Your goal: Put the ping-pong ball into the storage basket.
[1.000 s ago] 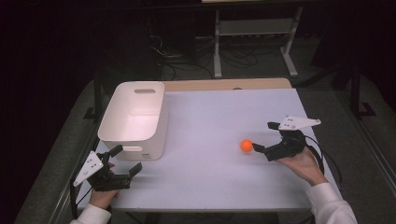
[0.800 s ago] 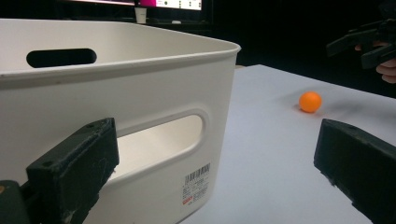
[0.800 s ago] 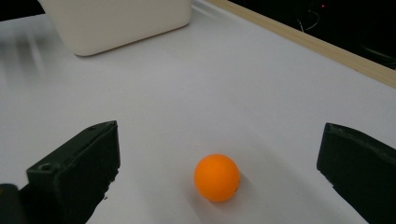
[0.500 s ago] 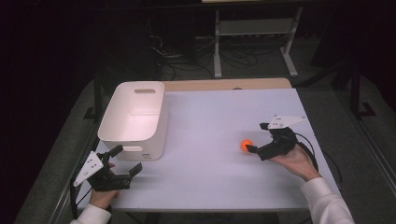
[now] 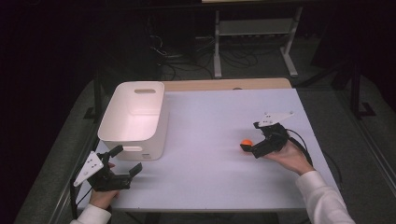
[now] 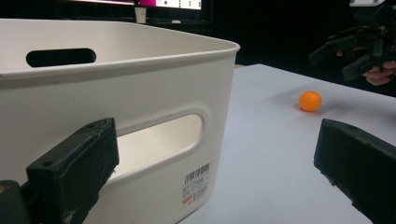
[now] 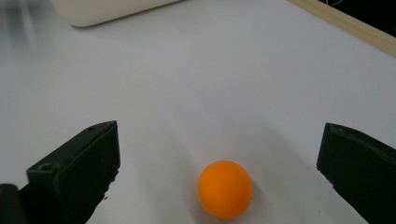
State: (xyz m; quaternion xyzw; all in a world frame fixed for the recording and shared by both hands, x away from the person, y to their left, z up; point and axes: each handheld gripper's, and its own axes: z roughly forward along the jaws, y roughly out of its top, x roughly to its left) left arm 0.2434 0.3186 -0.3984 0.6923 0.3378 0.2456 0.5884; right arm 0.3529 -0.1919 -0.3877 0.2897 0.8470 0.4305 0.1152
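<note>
the orange ball [image 5: 246, 143] rests on the white tabletop [image 5: 210, 121], at about 4 o'clock from its middle. the right tool [image 5: 257, 138], jaws wide apart, sits just at the ball's 3 o'clock without touching it. the left tool [image 5: 125, 159], jaws also apart, rests at 7 o'clock, just before the white bin [image 5: 134, 119].

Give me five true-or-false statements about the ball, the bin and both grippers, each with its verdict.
1. The orange ball lies on the white table. True.
2. The right gripper is shut on the ball. False: its jaws stand open, the ball between them, untouched.
3. The ball lies inside the white bin. False: it lies on the table, well apart from the bin.
4. The left gripper is open beside the bin. True.
5. The bin lies tipped on its side. False: it stands upright.
</note>
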